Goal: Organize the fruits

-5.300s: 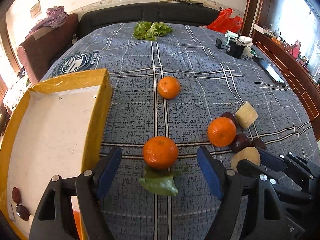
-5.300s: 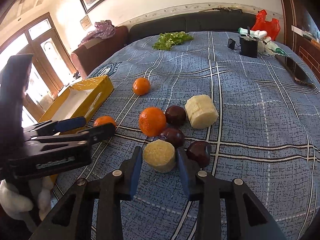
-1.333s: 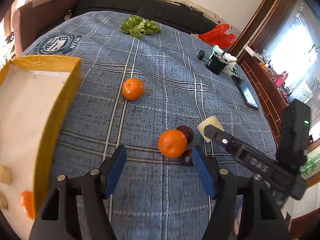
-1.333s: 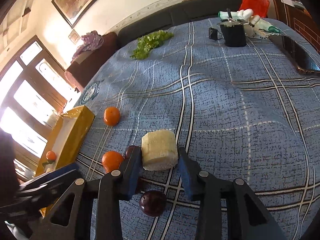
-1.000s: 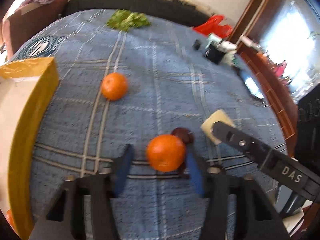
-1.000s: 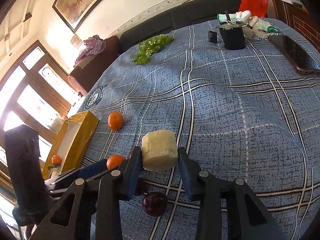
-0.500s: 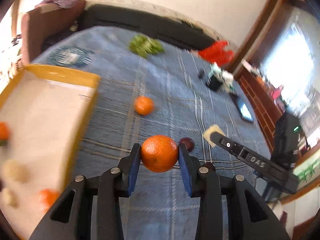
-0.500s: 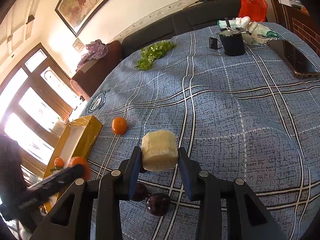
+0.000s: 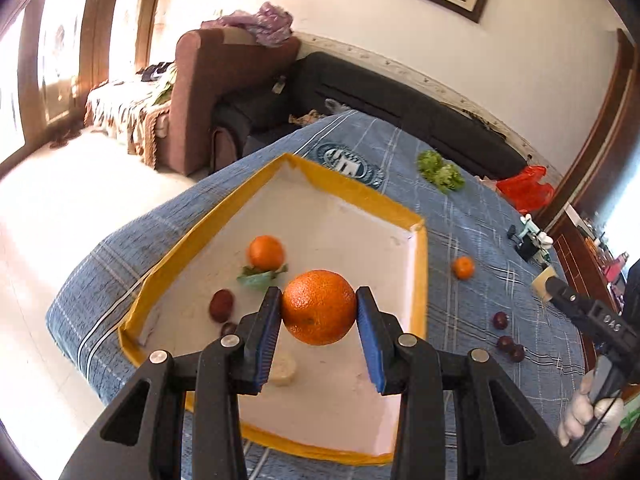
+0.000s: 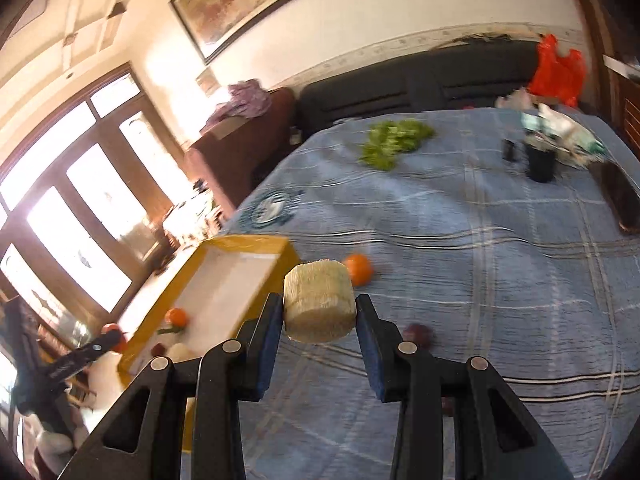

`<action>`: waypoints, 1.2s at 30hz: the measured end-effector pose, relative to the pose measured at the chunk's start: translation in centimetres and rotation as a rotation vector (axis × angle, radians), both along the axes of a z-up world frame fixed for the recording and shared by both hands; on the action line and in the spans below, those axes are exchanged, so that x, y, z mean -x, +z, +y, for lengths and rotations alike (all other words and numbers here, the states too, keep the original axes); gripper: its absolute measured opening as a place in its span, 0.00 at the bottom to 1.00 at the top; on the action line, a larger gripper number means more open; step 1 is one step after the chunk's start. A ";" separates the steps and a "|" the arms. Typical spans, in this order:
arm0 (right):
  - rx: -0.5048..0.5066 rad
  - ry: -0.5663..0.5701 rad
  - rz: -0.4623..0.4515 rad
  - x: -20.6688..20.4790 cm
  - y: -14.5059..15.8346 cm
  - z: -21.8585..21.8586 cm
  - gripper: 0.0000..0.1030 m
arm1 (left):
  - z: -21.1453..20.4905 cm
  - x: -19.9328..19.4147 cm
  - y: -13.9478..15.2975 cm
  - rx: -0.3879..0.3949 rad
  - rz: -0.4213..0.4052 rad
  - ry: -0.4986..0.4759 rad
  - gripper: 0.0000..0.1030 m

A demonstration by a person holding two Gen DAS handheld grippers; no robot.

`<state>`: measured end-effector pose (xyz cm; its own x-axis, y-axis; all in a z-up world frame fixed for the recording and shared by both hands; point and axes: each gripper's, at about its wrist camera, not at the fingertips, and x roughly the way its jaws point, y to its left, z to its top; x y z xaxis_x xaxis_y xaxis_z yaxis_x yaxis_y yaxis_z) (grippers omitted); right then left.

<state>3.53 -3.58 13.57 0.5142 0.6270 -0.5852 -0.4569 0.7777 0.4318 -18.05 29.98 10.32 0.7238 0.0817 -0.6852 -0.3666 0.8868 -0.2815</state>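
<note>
My left gripper [image 9: 319,316] is shut on an orange [image 9: 319,307] and holds it above the yellow box [image 9: 352,190]. In the box lie an orange with a leaf [image 9: 265,253], two dark plums [image 9: 221,305] and a pale chunk [image 9: 283,369]. My right gripper [image 10: 319,324] is shut on a pale yellow fruit chunk [image 10: 319,307] and holds it above the blue cloth, right of the yellow box [image 10: 244,245]. One orange [image 9: 463,267] and three dark plums [image 9: 500,320] lie on the cloth.
Green lettuce [image 9: 441,172] lies at the far end of the blue checked cloth [image 9: 480,224]. A black cup [image 10: 540,162], small items and a red bag [image 10: 556,70] are at the far right. A brown armchair [image 9: 224,92] stands beyond the box.
My left gripper closed on the orange, lifted it and swung left over the yellow box. My right gripper lifted the pale chunk off the cloth and moved it toward the box.
</note>
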 end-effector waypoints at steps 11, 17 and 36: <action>0.149 0.247 0.052 1.3 -2.2 14.9 0.40 | 0.0 -1.3 -4.4 0.111 0.052 -0.108 0.36; 0.225 0.324 0.125 0.2 -5.5 19.9 0.39 | -0.5 -2.2 -6.1 0.129 0.091 -0.136 0.36; 0.193 0.314 0.093 0.2 -4.3 19.3 0.38 | -0.7 -1.2 -4.2 0.128 0.046 -0.147 0.59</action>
<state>3.30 15.68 9.22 0.2531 0.6193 -0.7432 -0.6518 0.6768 0.3420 -16.88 29.27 6.12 0.6890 -0.1120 -0.7160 -0.2511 0.8899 -0.3809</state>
